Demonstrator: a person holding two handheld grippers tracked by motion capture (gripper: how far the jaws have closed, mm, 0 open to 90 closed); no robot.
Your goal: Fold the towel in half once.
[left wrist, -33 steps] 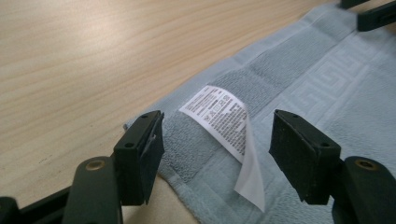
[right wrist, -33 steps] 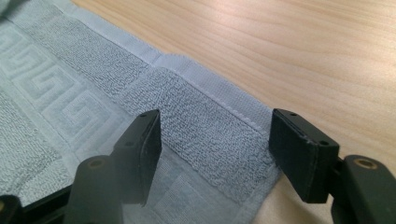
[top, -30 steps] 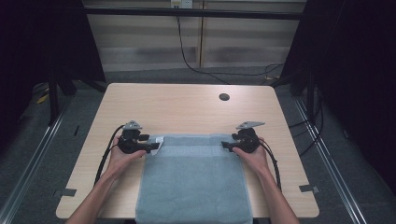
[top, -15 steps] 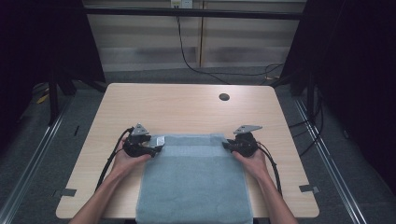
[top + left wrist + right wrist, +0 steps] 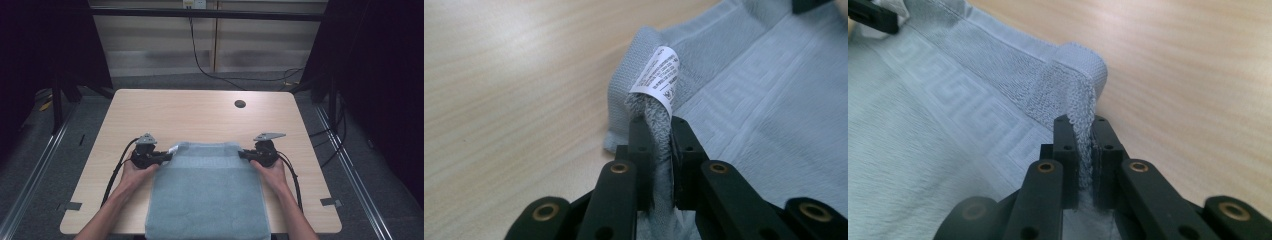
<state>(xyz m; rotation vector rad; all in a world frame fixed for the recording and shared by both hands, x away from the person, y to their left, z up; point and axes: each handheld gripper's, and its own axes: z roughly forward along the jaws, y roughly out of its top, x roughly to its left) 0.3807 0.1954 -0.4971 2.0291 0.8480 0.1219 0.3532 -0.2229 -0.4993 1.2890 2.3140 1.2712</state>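
Note:
A pale blue towel [image 5: 207, 195] lies flat on the wooden table [image 5: 200, 117] and hangs over its near edge. My left gripper [image 5: 167, 156] has just been closing and is shut on the towel's far left corner [image 5: 651, 112], where a white care label [image 5: 658, 77] curls up. My right gripper [image 5: 243, 154] has also just been closing and pinches the far right corner [image 5: 1080, 85], with the cloth bunched between its jaws. A Greek-key border [image 5: 973, 112] runs along the towel's far edge.
A round cable hole [image 5: 240, 104] sits at the table's far right. Black cables [image 5: 112, 175] trail from both grippers toward the near edge. Metal rails [image 5: 35, 165] run along the floor on both sides of the table.
Both grippers slid inward onto the towel's far corners and their jaws closed on the cloth. The corners now stand slightly bunched up.

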